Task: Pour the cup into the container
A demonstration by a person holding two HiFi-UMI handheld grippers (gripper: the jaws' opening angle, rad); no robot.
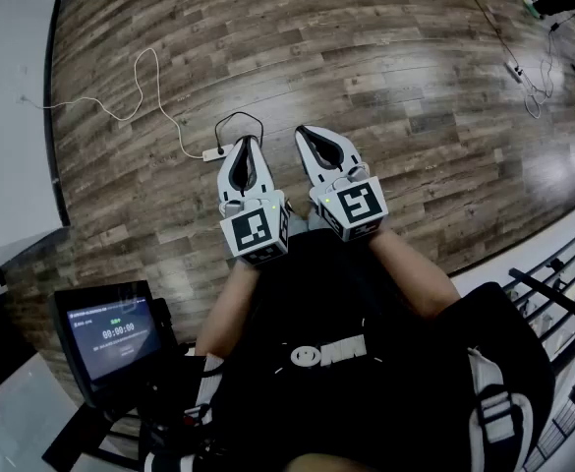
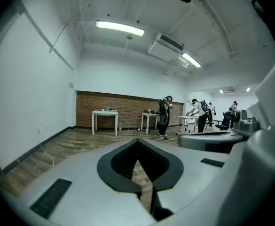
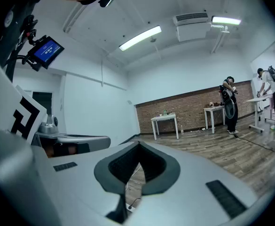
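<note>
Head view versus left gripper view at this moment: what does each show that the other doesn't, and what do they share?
Only the head view: the person's forearms, the marker cubes, a lit screen at lower left, and a white cable on the floor.

Only the left gripper view: a brick wall, white tables, people working at the far end, and ceiling lights.

Both: the wood floor, the left gripper shut and empty, and the right gripper beside it.
</note>
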